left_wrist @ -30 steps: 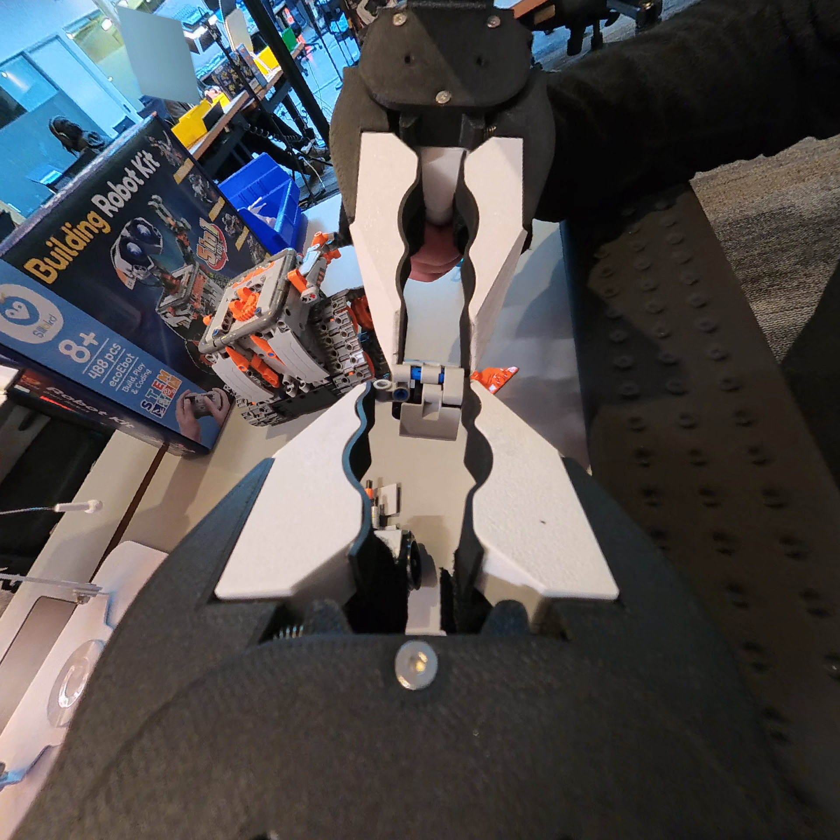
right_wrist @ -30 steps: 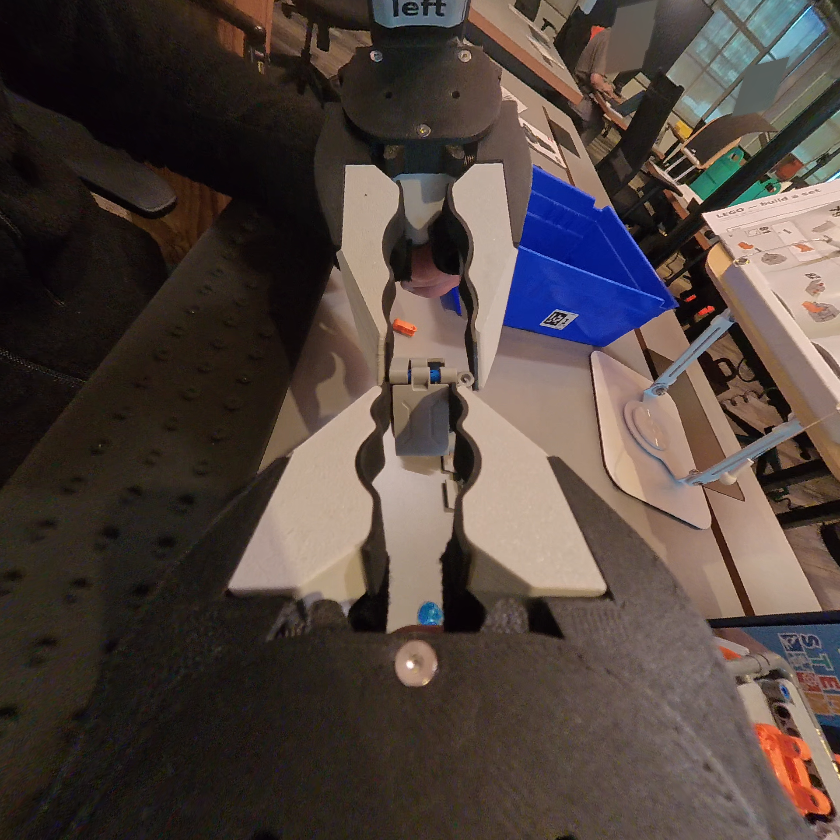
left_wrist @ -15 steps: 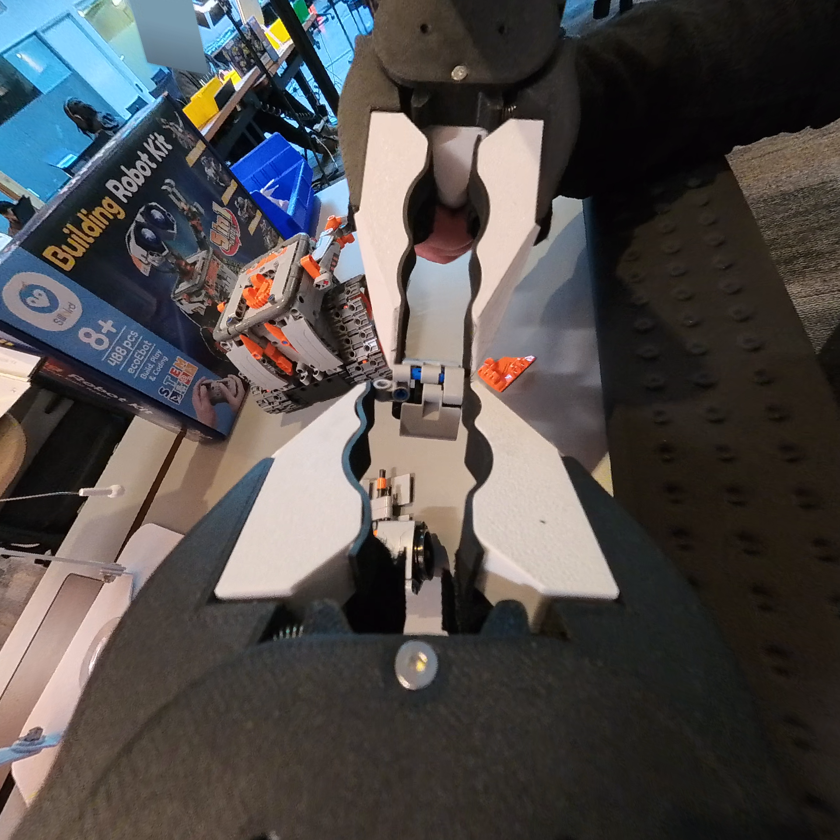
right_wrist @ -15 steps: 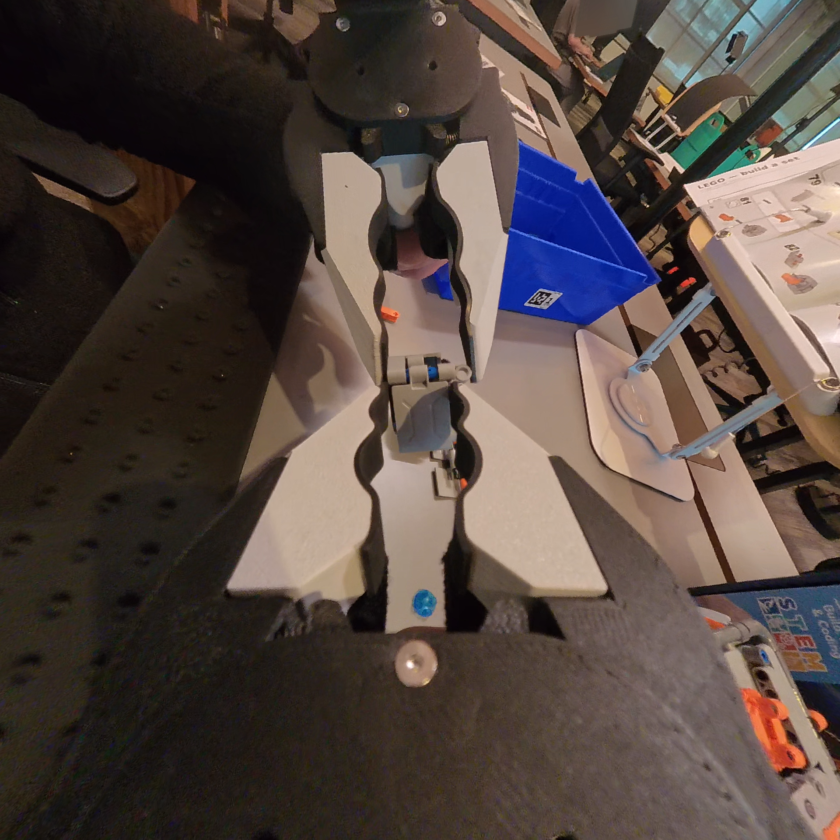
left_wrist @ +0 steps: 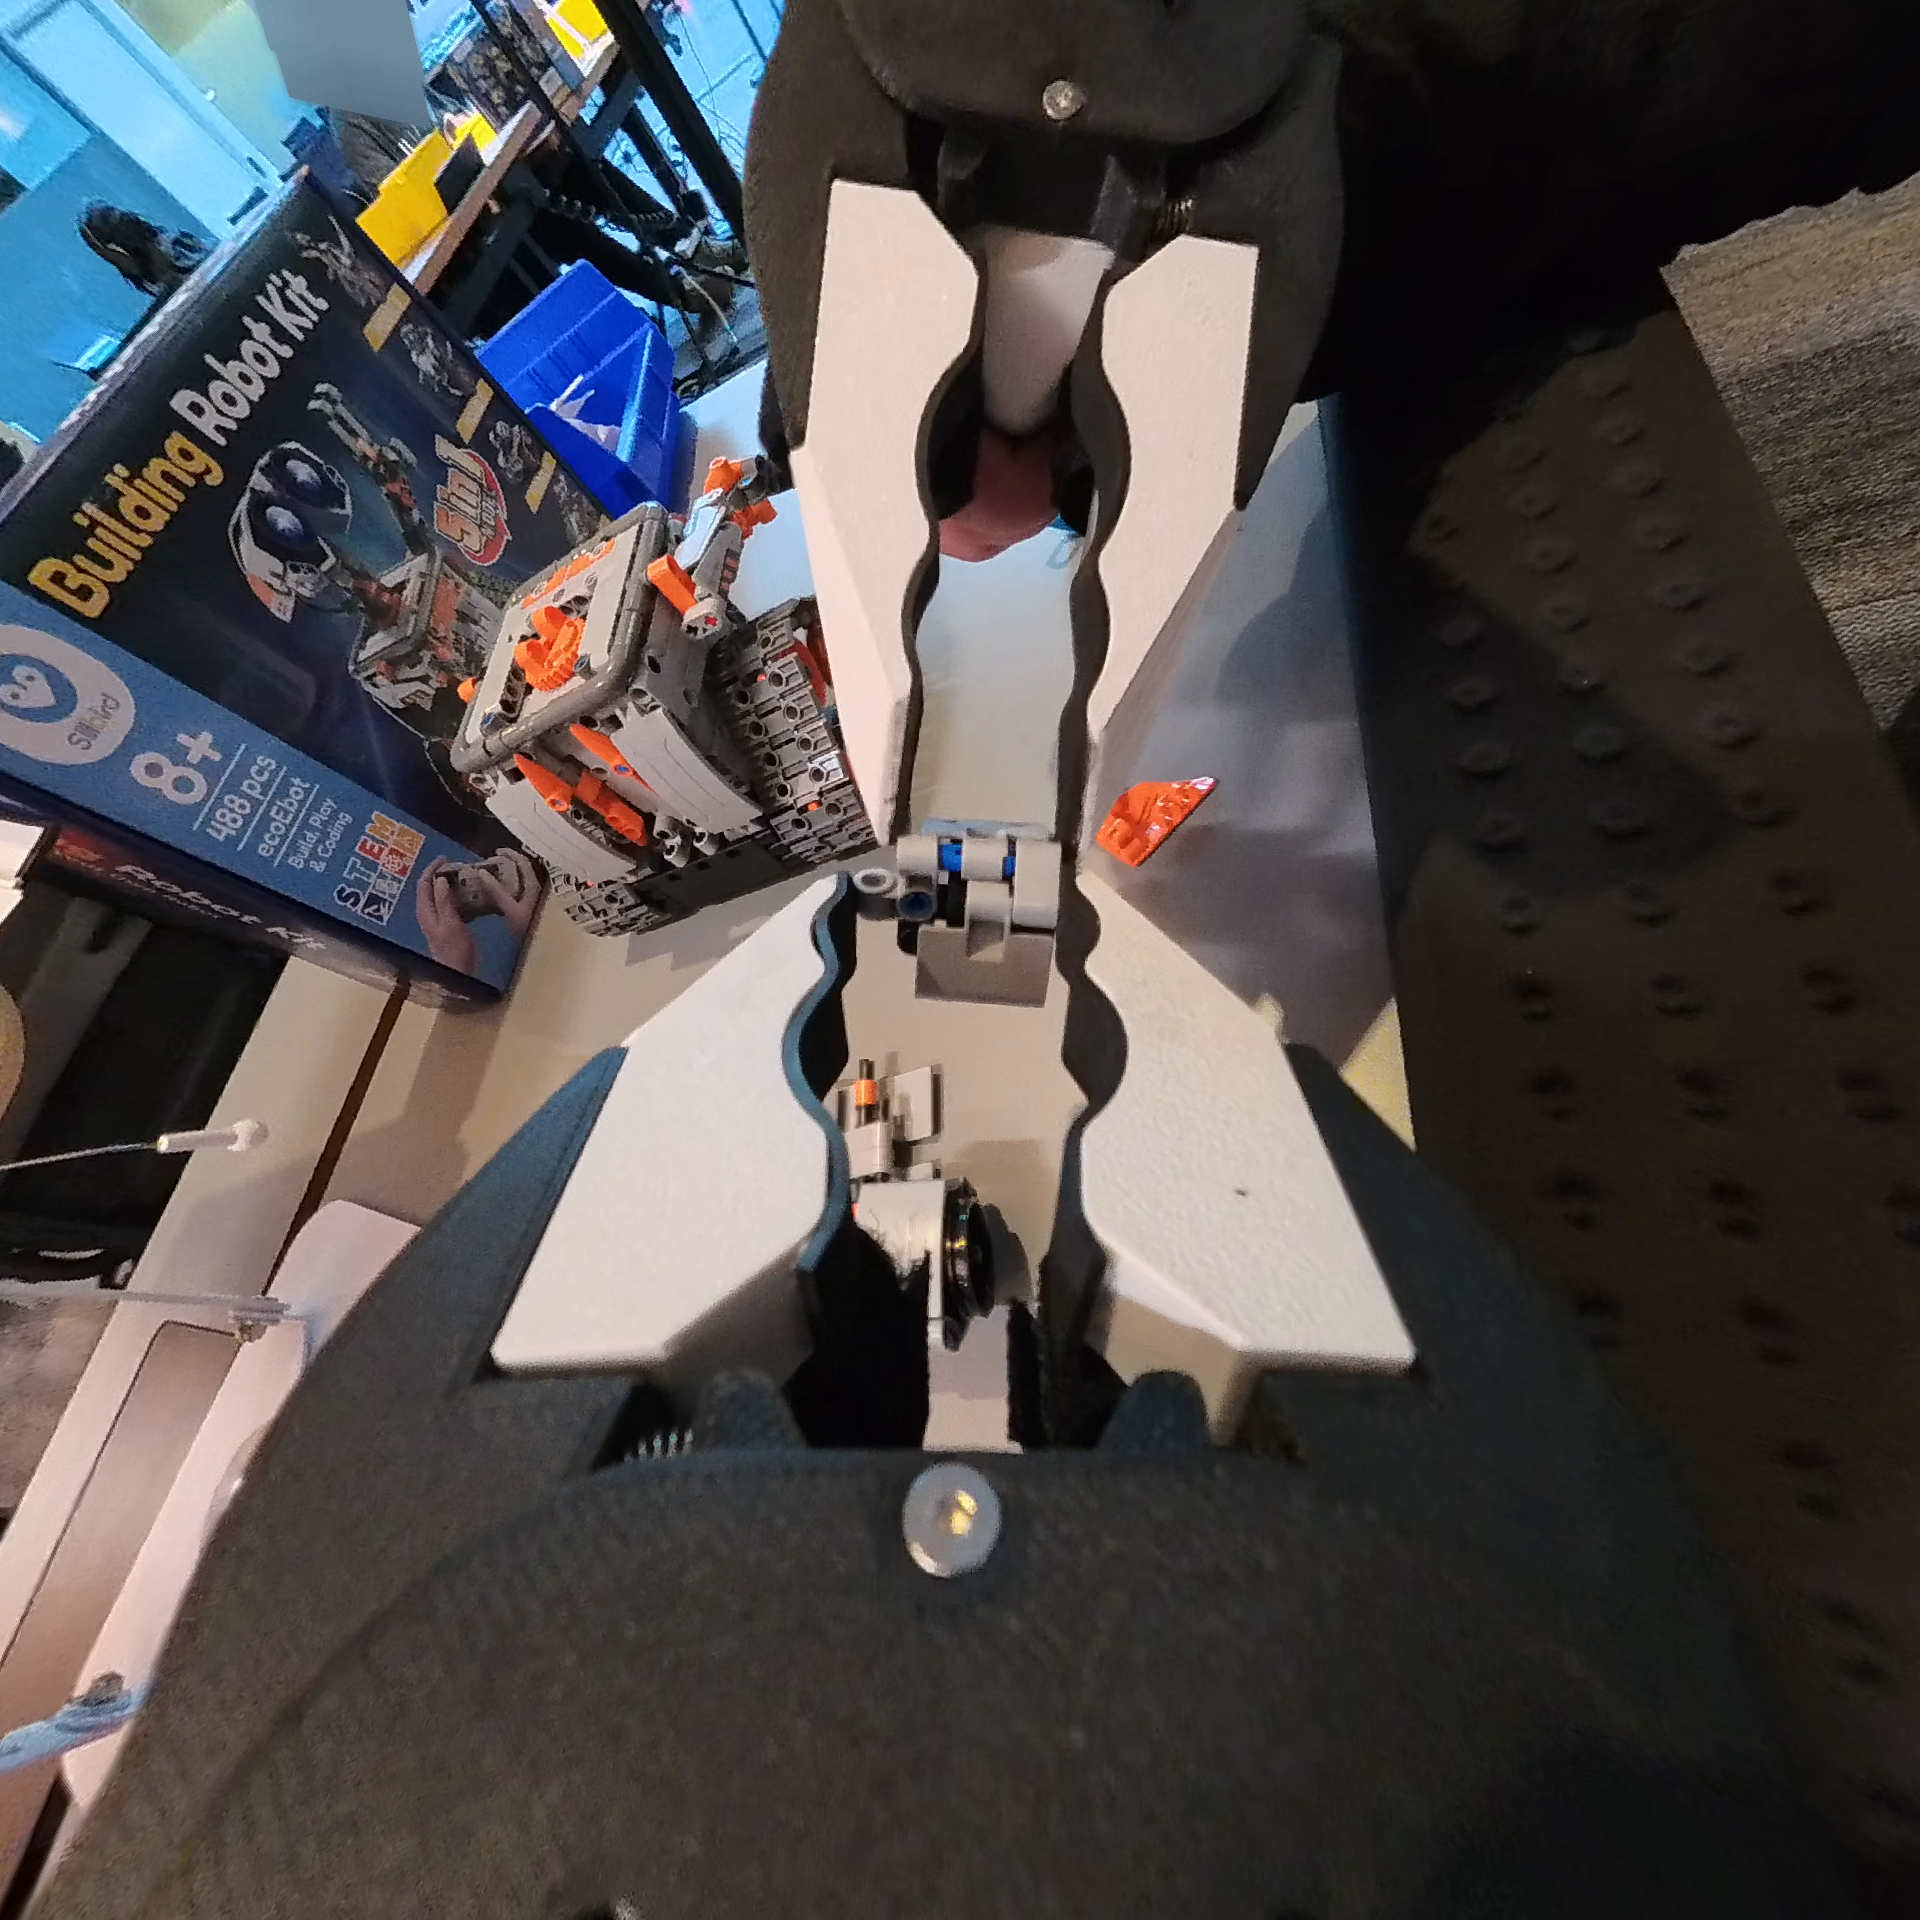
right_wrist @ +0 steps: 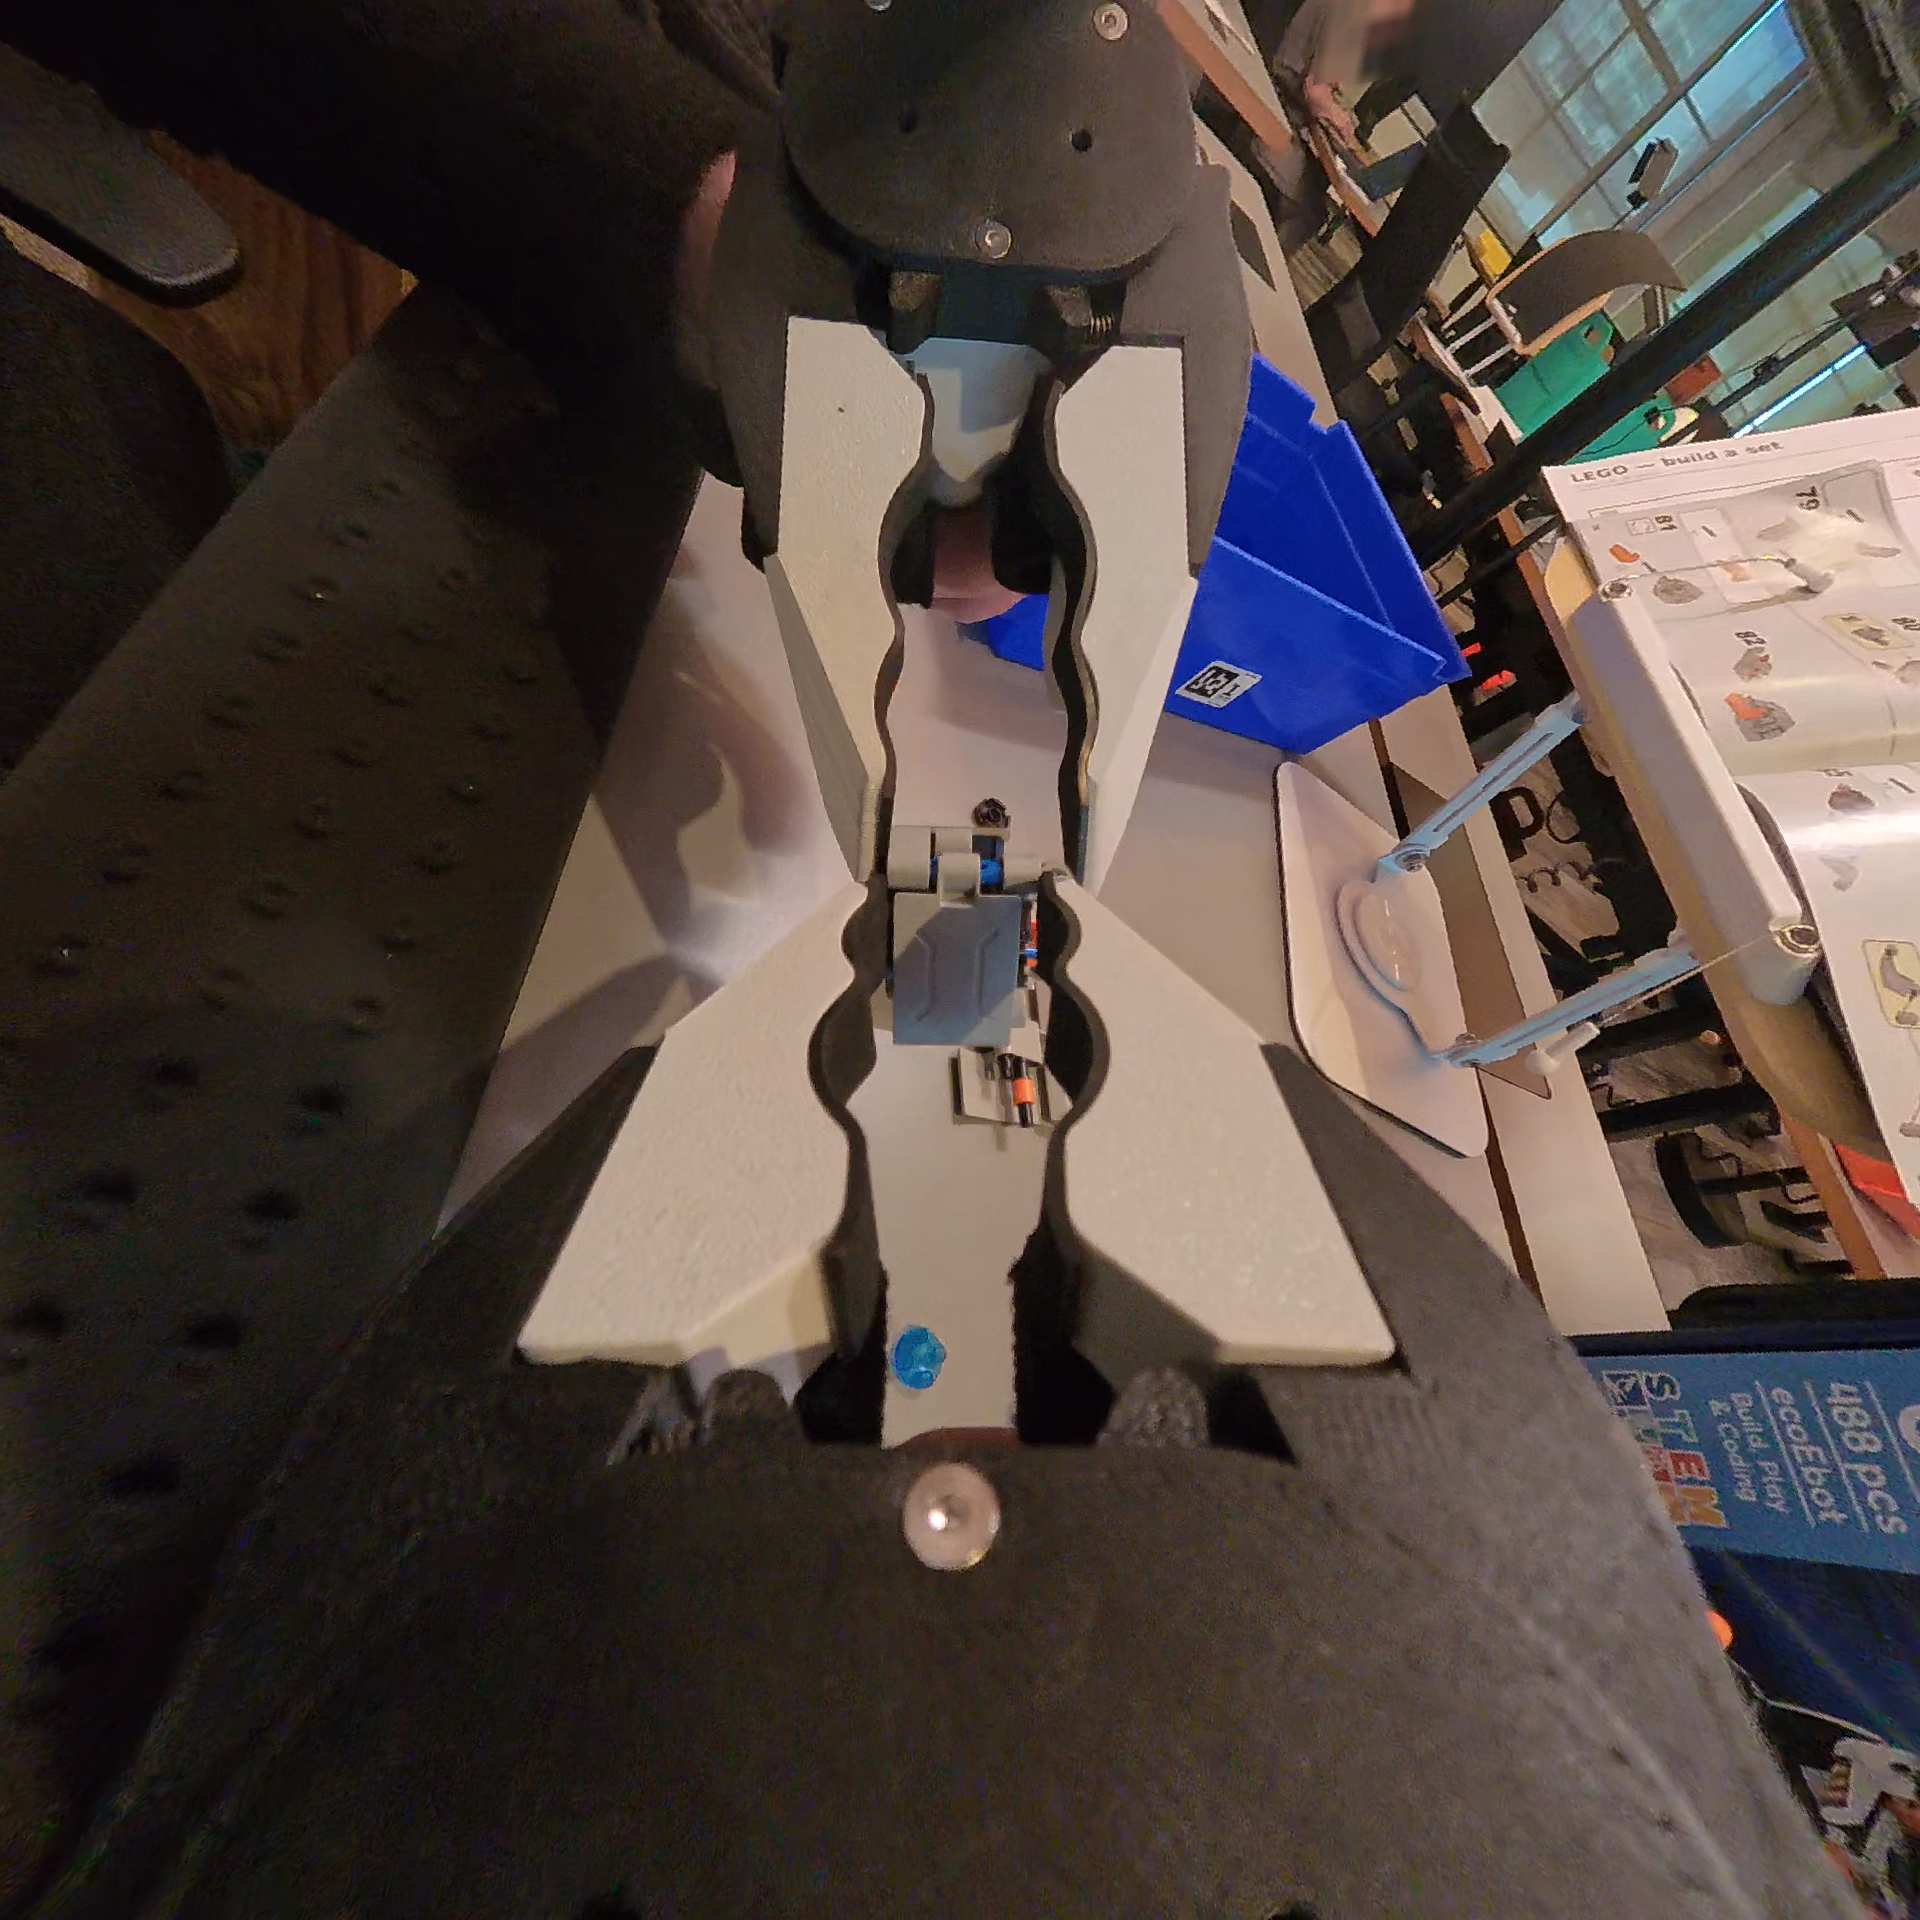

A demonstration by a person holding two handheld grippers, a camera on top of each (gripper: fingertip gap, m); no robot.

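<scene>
In the left wrist view, the left gripper [left_wrist: 961, 914], with matte white wedge-shaped fingers edged in wavy black foam, grips one end of a small grey brick assembly [left_wrist: 977, 914] with blue pins. The right gripper [left_wrist: 977, 826] faces it from the far side and clamps the other end, so the piece hangs between the two tips above the pale table [left_wrist: 1226, 727]. Nearer, seen through the gap between the left fingers, a loose grey part with an orange pin [left_wrist: 883, 1117] lies on the table.

Just right of the tips lies a ribbed orange wedge piece [left_wrist: 1148, 816]. To the left stands a tracked grey-and-orange brick robot [left_wrist: 644, 748], studded and boxy, and behind it leans a glossy dark blue kit box [left_wrist: 239, 582] with printed lettering and pictures.

In the right wrist view, a translucent blue round stud [right_wrist: 917, 1359] sits near the gripper's base. Farther right stand a white stand with thin metal arms [right_wrist: 1382, 935] holding a printed instruction sheet [right_wrist: 1766, 644], and beyond it a blue plastic bin [right_wrist: 1299, 623] with a small black-and-white label. A black dimpled mat [right_wrist: 260, 831] borders the table on the left.
</scene>
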